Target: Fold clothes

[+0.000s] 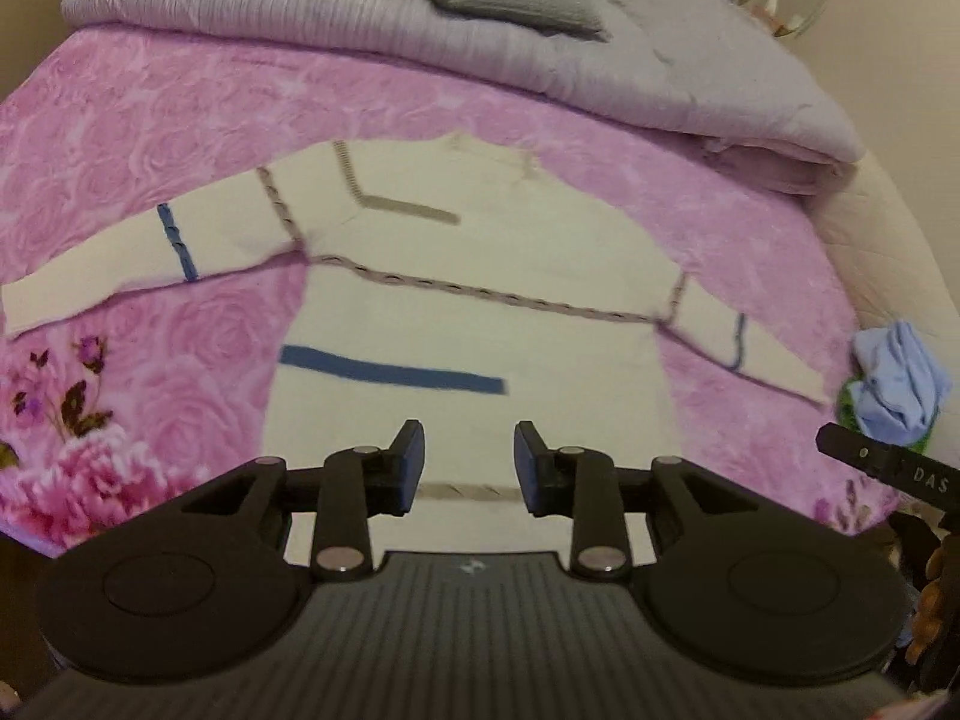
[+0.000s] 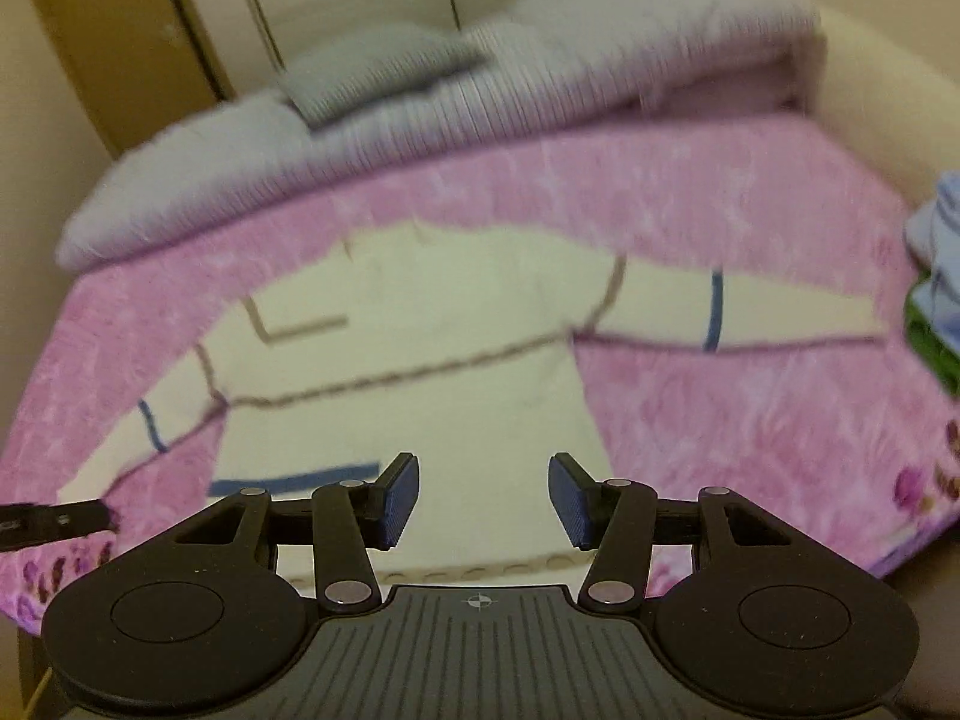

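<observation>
Our left gripper (image 1: 462, 459) and right gripper (image 2: 483, 498) hover with jaws parted, grasping nothing; below lies the cream knit sweater with blue and tan stripes (image 1: 480, 312), spread flat, sleeves outstretched, presumably ready for folding. It sits mid-bed on the pink rose-patterned blanket (image 1: 180, 138), hem toward the near edge.

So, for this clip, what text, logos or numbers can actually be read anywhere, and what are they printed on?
"DAS": white letters on the black finger of the right gripper entering the left wrist view at its right edge; the word runs out of frame, so it may be cut off.
Small pale emblem on the left gripper body: too small to read.
Crosshair mark on the right gripper's body in its own view: a symbol, no letters.
Sweater, pink blanket: no text.
</observation>
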`<state>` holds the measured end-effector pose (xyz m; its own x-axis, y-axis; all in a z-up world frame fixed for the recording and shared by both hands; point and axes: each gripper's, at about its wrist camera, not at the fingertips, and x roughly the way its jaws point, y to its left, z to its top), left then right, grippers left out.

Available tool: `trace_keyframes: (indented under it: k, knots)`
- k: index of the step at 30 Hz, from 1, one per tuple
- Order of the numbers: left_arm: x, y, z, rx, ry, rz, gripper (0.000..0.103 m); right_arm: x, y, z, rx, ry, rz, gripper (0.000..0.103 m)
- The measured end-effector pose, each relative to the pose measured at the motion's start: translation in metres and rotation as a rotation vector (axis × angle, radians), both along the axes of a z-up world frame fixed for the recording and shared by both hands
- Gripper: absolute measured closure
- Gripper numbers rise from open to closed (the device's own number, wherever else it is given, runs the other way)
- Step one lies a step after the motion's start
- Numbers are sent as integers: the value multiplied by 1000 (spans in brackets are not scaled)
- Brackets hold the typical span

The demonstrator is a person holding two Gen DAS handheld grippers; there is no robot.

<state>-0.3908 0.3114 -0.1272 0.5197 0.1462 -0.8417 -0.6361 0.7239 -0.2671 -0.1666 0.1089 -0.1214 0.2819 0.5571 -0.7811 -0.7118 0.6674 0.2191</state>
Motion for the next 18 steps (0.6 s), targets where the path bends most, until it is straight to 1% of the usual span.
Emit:
trace_keyframes:
  k: [2, 5, 7, 10, 13, 18]
  knots:
    - [-7, -24, 9, 5, -2, 4, 76, -10, -24, 10, 17, 30, -8, 51]
    - [-25, -58, 19, 12, 3, 5, 76, -22, -59, 18, -18, 72, -26, 51]
    - [-38, -76, 24, 26, 7, 9, 76, -28, -76, 24, -50, 85, -16, 51]
    - [-55, -100, 33, 56, 32, 34, 75, -38, -98, 32, -60, 104, 25, 51]
    - [-72, -119, 41, 79, 39, 61, 75, -47, -116, 38, -64, 103, 59, 51]
    - [-91, -143, 51, 111, 49, 90, 73, -63, -137, 42, -112, 85, 81, 51]
